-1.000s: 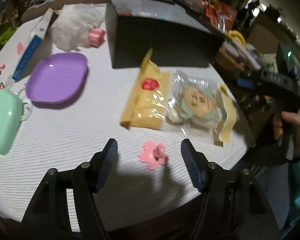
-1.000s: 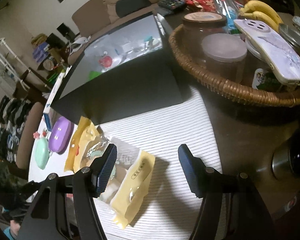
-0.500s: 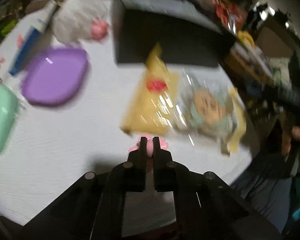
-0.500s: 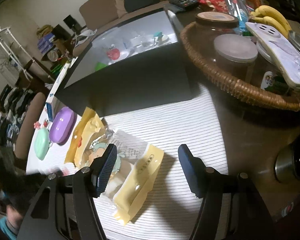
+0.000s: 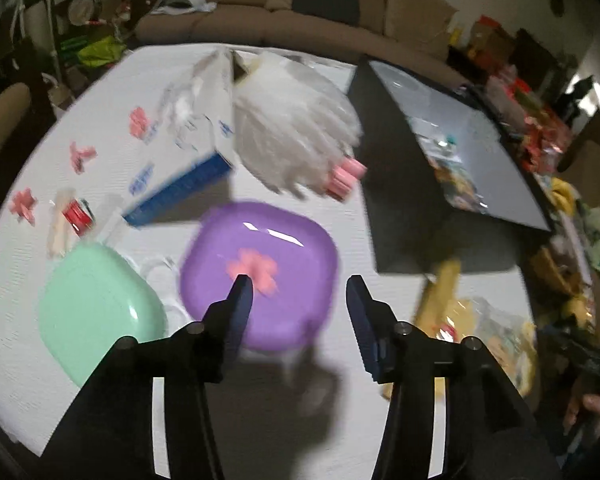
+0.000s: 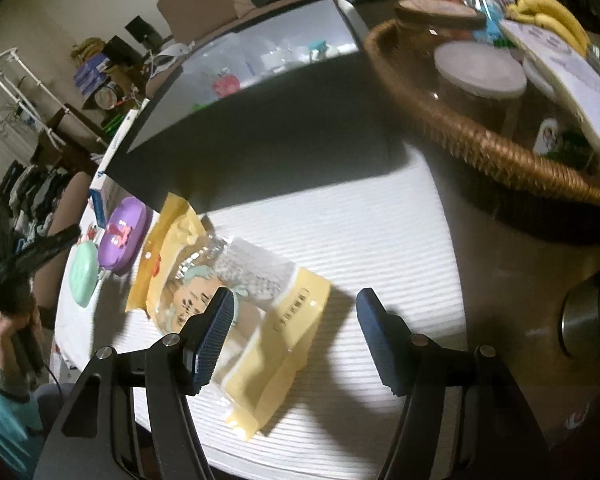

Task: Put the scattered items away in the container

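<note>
A pink flower clip (image 5: 254, 270) shows blurred over the middle of the purple dish (image 5: 292, 300). My left gripper (image 5: 298, 294) hovers just above that dish. Its jaws are opening, and the clip sits free by the tip of the left finger (image 5: 240, 300), with no pad pressing on it. The right wrist view shows the clip (image 6: 120, 234) on the purple dish (image 6: 134, 216) too. My right gripper (image 6: 296, 314) stands open and empty over the near end of the yellow snack packet (image 6: 276, 336). More pink clips (image 5: 24, 204) lie scattered at the table's left.
A mint dish (image 5: 96, 304) sits left of the purple one. Behind are a blue-white carton (image 5: 192, 140), a white plastic bag (image 5: 296, 128) and a black open box (image 5: 412, 216). A wicker basket (image 6: 480, 144) of jars stands at the right.
The left gripper shut on the pink flower clip, carried it leftward from the table's near edge to the purple dish, and has opened again. The right gripper stayed open over the snack packet.
</note>
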Motion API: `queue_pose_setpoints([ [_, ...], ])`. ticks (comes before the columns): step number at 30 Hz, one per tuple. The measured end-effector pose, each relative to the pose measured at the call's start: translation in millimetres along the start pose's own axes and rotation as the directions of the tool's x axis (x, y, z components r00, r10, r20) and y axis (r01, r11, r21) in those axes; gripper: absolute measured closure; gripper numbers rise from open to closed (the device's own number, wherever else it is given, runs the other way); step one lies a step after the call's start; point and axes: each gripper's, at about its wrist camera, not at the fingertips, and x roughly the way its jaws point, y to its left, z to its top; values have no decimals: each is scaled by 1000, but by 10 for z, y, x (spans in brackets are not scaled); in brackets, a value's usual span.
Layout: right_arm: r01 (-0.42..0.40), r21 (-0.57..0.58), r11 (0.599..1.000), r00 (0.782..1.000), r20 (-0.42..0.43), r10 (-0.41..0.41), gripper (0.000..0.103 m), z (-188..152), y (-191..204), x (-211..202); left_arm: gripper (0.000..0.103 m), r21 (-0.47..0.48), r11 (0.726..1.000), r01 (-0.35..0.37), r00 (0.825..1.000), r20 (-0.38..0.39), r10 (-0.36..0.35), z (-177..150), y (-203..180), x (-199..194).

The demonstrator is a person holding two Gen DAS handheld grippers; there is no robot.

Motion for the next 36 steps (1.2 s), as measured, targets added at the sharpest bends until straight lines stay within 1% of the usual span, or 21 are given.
queue_pose_setpoints([
  [1,-18,19,1000,1000,-18,18,36,-13,-39,22,56,19,999,29,999,-18,-29,-87,-79,46],
  [4,-66,75,995,994,-78,72,36,-75,-102,92,56,86,994,67,996,-65,-61,-274,-367,212],
  [7,-103,105,989,989,-91,112,36,-150,-96,78,56,135,988,71,994,-94,-58,-311,-595,382],
  [9,-126,118,985,986,-99,138,35,-196,-97,76,56,138,986,93,990,-121,-76,-286,-717,524],
  [11,-126,118,985,980,-139,142,33,-232,-79,138,54,147,982,118,984,-154,-95,-272,-817,651],
  [13,-132,118,984,974,-172,151,33,-242,-67,201,54,167,980,111,978,-191,-78,-285,-917,811],
  [15,-156,117,981,967,-187,176,33,-249,-50,231,56,153,976,156,970,-211,-122,-297,-964,881],
  [17,-183,99,978,959,-199,200,35,-258,8,249,74,136,968,213,952,-253,-174,-323,-1019,921],
  [19,-185,59,981,956,-220,193,36,-270,88,284,74,168,963,210,951,-266,-160,-359,-1113,909],
  [21,-154,18,988,961,-229,154,38,-271,129,307,74,179,962,204,951,-269,-152,-384,-1156,886],
  [22,-149,8,989,964,-223,147,41,-261,131,302,74,174,962,209,949,-273,-157,-386,-1158,885],
  [23,-156,3,988,965,-213,153,46,-250,127,288,74,167,962,216,946,-278,-164,-391,-1160,885],
  [24,-164,3,987,966,-200,161,48,-239,117,266,74,164,961,221,943,-288,-168,-404,-1167,889],
  [25,-180,12,984,966,-185,179,54,-225,97,234,74,165,962,219,942,-292,-165,-419,-1176,887],
  [26,-206,31,978,962,-177,209,61,-213,71,209,77,164,961,223,941,-294,-168,-437,-1195,875],
  [27,-231,56,971,957,-169,237,63,-197,41,186,78,156,962,226,941,-292,-173,-449,-1199,848],
  [28,-247,76,966,954,-157,256,67,-178,8,153,81,133,961,242,937,-290,-196,-451,-1202,804],
  [30,-260,103,960,953,-130,272,67,-141,-45,89,81,96,953,286,925,-288,-248,-442,-1173,693],
  [32,-286,125,950,948,-107,299,67,-111,-81,0,81,90,941,325,916,-277,-290,-414,-1208,539],
  [34,-295,118,948,948,-88,306,67,-54,-52,-118,81,117,931,345,918,-250,-309,-340,-1282,303],
  [36,-306,83,948,949,-57,311,67,52,42,-298,81,133,921,365,919,-212,-334,-226,-1334,89],
])
